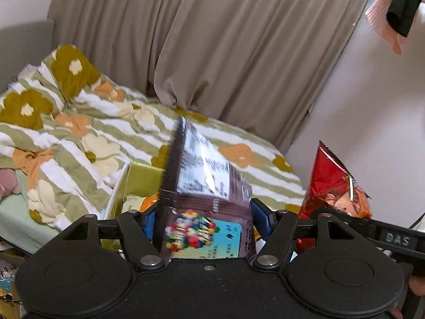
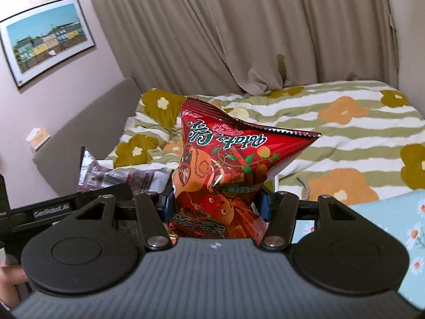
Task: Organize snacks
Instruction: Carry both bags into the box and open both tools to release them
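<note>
A brown snack bag (image 1: 202, 207) with a label of coloured balls stands between the blue pads of my left gripper (image 1: 204, 219). It fills the gap, both pads lie against its sides, and it is blurred. Below it is a yellow-green box (image 1: 140, 178) with other snacks inside. My right gripper (image 2: 216, 203) is shut on the lower part of a red potato chip bag (image 2: 228, 159), whose crimped top points away from me. That red bag (image 1: 332, 180) also shows at the right of the left wrist view. The brown bag (image 2: 114, 175) shows at the left of the right wrist view.
A bed with a striped floral quilt (image 1: 79, 138) lies ahead, with beige curtains (image 1: 212, 40) behind it. A framed picture (image 2: 45, 40) hangs on the left wall. A light blue daisy-print surface (image 2: 385, 212) sits at lower right. A pink garment (image 1: 385, 16) hangs at upper right.
</note>
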A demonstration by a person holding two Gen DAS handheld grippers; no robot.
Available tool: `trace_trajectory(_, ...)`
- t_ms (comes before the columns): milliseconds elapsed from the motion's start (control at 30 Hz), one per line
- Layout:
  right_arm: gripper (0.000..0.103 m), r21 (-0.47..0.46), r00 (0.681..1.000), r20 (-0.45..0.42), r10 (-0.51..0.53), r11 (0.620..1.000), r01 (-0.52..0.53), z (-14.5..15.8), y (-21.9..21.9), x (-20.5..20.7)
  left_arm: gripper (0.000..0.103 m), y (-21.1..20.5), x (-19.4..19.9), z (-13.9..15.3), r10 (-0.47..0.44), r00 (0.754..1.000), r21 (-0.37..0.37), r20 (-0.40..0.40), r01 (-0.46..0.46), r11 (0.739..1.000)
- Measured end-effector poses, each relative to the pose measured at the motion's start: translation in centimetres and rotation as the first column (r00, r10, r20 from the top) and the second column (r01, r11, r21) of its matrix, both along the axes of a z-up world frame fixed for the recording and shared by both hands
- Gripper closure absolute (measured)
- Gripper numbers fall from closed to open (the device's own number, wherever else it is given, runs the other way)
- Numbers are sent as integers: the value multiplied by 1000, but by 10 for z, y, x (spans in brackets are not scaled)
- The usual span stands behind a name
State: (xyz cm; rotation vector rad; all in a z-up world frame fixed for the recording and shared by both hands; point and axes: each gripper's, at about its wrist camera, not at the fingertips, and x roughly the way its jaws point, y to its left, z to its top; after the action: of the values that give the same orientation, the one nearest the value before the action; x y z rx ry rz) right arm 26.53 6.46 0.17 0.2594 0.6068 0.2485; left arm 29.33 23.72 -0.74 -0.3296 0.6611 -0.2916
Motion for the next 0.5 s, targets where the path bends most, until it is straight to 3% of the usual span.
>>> trace_trajectory(67,31,-10,1000,-22,-17,1000,17,-6,9,4,6,6,10,-11,-2,999,1,-34,2,1000)
trace_trajectory(100,30,-17,999,-34,-25,1000,24,-9,13,5,3,8,11,-15,14,999,8,-47,-13,1000)
trace_trajectory(233,30,-44,996,-67,-52,998,49,-18,18,8,3,12,0,-22,30,997,47,-72,-26,999)
trace_trajectory(500,30,-78,998,-54,-19,997,15,-16,34,11,2,10,-40,-11,40,999,171,5,-41,984)
